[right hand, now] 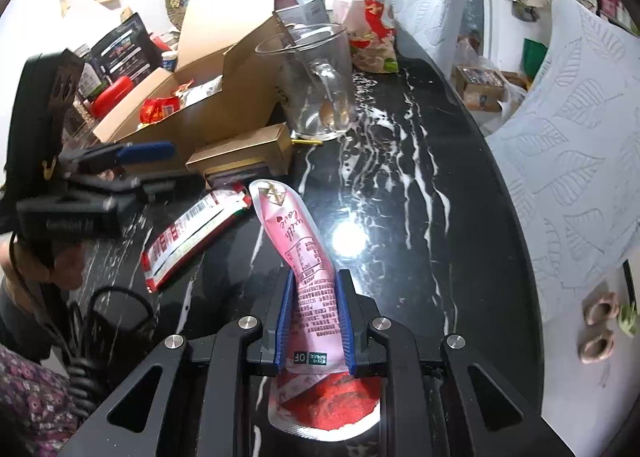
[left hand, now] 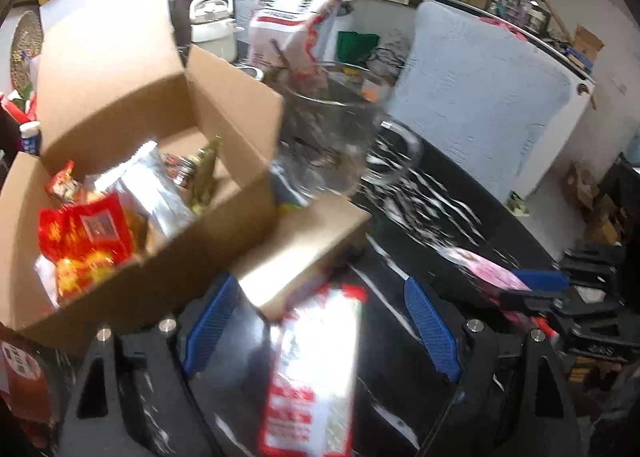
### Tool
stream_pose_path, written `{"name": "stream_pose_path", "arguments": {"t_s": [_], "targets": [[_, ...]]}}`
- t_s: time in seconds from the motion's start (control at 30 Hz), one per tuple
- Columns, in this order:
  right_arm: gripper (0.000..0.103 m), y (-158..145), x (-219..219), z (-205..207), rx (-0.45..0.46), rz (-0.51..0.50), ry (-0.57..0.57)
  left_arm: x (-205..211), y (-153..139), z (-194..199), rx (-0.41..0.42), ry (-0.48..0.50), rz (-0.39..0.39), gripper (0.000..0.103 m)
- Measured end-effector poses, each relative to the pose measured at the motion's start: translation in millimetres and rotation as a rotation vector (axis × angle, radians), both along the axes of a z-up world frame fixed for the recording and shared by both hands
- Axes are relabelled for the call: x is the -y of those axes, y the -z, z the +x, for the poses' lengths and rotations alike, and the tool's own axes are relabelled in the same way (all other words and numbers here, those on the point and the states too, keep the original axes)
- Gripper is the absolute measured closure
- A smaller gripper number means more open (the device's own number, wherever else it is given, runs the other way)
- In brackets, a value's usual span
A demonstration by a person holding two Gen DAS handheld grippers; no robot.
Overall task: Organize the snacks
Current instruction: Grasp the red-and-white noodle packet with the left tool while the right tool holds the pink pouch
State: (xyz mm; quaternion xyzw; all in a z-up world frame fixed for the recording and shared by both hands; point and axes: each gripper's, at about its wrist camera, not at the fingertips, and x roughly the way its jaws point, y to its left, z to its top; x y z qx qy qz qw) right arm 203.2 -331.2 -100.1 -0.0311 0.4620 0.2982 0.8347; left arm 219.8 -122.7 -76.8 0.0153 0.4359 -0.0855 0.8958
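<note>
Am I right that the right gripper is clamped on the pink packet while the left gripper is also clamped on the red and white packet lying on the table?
Not quite. The right gripper is clamped on the pink packet, but the left gripper is open: in the left wrist view its blue pads stand wide apart on either side of the red and white packet, not pressing on it.

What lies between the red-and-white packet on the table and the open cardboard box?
A small gold box lies between the packet and the cardboard box, clearest in the right wrist view.
</note>
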Motion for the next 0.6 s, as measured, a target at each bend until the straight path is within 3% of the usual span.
{"name": "stream_pose_path", "arguments": {"t_s": [0.2, 0.47, 0.6], "targets": [[0.082, -0.3, 1.5, 2.6, -0.003, 0.007, 0.002, -2.6, 15.4, 27.6, -0.006, -0.020, 0.045, 0.017], [0.082, 2.7, 1.2, 8.2, -0.016, 0.007, -0.002, 5.8, 27.2, 35.6, -0.008, 0.023, 0.084, 0.017], [0.082, 3.8, 3.0, 12.6, -0.021, 0.005, 0.005, 10.0, 25.6, 36.6, -0.009, 0.044, 0.061, 0.017]]}}
